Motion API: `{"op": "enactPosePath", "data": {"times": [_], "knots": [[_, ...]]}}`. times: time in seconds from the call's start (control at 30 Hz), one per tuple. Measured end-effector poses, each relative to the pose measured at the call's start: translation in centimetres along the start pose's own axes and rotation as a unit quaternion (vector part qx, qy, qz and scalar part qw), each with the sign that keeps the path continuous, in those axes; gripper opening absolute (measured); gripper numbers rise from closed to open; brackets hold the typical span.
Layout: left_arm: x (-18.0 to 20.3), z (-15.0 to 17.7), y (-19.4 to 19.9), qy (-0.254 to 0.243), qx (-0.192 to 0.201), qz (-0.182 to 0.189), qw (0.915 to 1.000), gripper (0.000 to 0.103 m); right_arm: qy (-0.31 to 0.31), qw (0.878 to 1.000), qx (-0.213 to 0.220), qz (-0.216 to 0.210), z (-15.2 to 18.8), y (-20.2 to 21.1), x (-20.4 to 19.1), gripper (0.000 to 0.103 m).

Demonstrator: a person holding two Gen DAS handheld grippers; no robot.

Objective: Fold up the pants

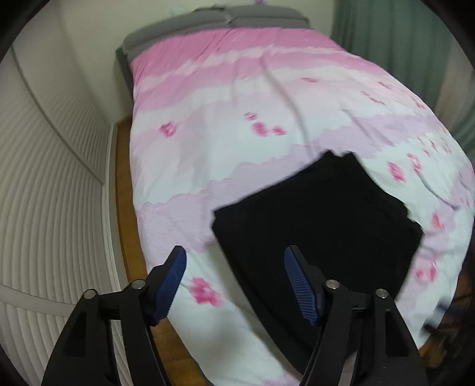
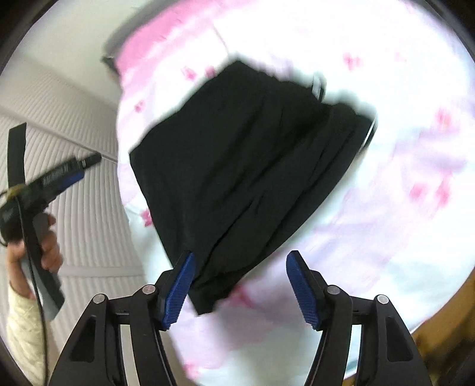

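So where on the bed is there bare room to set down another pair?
Free: the duvet between the pants and the grey pillows, and the strip along its left edge. Crowded: the near corner, where the pants lie under both open grippers.

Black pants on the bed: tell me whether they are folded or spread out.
Folded. The black pants lie on the pink floral duvet as one compact, roughly rectangular block with stacked layer edges along one side; no separate legs stretch out.

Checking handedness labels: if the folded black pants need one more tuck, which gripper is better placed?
Probably right: the right gripper hangs open above the pants' near corner, while the left gripper is open mostly over the bedspread.
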State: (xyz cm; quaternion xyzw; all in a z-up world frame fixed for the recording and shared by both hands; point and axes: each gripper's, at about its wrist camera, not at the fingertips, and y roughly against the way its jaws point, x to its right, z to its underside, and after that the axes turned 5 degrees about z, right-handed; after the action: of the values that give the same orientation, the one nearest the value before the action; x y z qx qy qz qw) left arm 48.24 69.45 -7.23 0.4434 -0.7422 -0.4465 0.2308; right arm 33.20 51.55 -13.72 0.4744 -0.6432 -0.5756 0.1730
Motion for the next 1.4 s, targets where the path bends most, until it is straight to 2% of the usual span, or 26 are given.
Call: {"op": "enactPosePath", "data": {"times": [0.07,0.13,0.27,0.43,0.5,0.67,0.73,0.87,1.07,1.2,1.4], "knots": [[2.5,0.8,2.4,-0.011,0.014,0.004,0.9998,0.074,0.028,0.999,0.038,0.015,-0.9,2.7,0.9,0.077],[5.4,1.6,4.4,-0.010,0.024,0.014,0.9996,0.083,0.061,0.994,0.084,0.022,-1.6,6.3,2.6,0.079],[12.7,2.9,8.6,-0.006,0.051,0.021,0.9985,0.088,0.104,0.984,0.140,0.034,-2.8,11.9,5.7,0.082],[21.2,3.5,13.0,0.001,0.086,0.007,0.9963,0.093,0.122,0.977,0.171,0.047,-4.4,17.8,11.6,0.083],[25.3,3.7,15.1,0.001,0.103,0.005,0.9947,0.094,0.126,0.973,0.184,0.055,-4.1,19.8,14.3,0.086],[34.4,4.5,19.3,0.019,0.133,0.011,0.9909,0.098,0.161,0.963,0.206,0.073,-3.3,25.2,21.4,0.087],[37.7,5.0,20.5,0.022,0.142,0.017,0.9895,0.099,0.173,0.958,0.215,0.074,-3.0,27.0,24.3,0.087],[44.1,6.2,22.1,0.010,0.143,0.020,0.9895,0.099,0.178,0.957,0.217,0.073,-2.6,29.4,28.6,0.087],[51.0,7.5,24.1,-0.026,0.160,0.013,0.9867,0.100,0.184,0.955,0.224,0.070,-1.4,33.2,34.7,0.087],[53.7,7.8,24.9,-0.030,0.153,0.038,0.9871,0.100,0.176,0.955,0.230,0.069,-1.0,34.9,37.4,0.087],[56.1,7.9,25.8,-0.034,0.171,0.029,0.9843,0.100,0.166,0.952,0.246,0.078,-0.5,37.2,40.4,0.087]]}}
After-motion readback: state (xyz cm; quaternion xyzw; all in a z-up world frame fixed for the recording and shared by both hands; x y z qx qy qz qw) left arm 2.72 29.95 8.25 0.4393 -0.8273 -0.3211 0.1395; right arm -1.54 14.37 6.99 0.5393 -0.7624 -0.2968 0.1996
